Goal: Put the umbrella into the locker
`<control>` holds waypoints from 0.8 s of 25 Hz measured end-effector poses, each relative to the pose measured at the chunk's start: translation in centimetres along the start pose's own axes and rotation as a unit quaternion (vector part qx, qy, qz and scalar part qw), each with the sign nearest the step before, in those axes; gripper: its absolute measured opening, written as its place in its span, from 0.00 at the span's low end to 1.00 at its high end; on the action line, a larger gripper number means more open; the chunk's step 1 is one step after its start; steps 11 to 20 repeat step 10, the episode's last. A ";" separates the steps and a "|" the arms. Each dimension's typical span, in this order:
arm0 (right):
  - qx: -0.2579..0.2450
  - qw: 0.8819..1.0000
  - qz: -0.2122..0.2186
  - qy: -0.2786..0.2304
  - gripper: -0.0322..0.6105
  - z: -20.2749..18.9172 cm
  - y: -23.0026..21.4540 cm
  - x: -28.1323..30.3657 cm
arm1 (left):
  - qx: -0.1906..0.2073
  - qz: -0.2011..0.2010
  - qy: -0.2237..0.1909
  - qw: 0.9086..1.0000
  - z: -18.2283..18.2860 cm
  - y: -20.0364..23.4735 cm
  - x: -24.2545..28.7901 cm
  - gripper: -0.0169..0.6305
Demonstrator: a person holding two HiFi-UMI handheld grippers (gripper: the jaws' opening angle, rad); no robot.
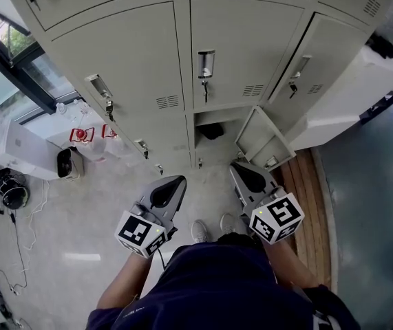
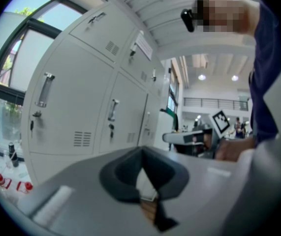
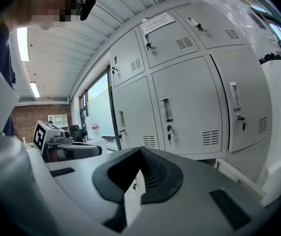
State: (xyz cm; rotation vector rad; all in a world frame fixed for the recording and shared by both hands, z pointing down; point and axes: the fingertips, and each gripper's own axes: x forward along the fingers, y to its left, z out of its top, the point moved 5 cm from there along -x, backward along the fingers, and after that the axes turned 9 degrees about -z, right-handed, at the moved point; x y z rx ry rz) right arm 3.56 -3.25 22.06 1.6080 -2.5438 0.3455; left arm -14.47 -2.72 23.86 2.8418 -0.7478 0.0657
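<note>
Left gripper [image 1: 177, 181]: jaws pressed together, empty, short of the open locker [image 1: 232, 124], to its left. Umbrella [image 1: 211, 130], a dark bundle, lies inside that locker. Right gripper [image 1: 237, 166]: jaws closed, empty, near the locker's door [image 1: 261, 141].

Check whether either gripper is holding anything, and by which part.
Nothing is held. The left gripper and the right gripper both have jaws closed together with nothing between them, in front of the pale grey metal lockers.
</note>
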 end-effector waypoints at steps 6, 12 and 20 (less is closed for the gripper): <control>-0.002 1.000 0.001 0.007 0.06 -0.6 0.1 0.1 | -0.001 0.002 -0.001 1.000 -0.2 -0.1 -0.1 0.03; -0.001 1.000 0.003 0.009 0.06 -0.8 0.2 0.1 | -0.001 0.003 -0.002 1.000 -0.1 -0.1 0.1 0.03; -0.001 1.000 0.003 0.009 0.06 -0.8 0.2 0.1 | -0.001 0.003 -0.002 1.000 -0.1 -0.1 0.1 0.03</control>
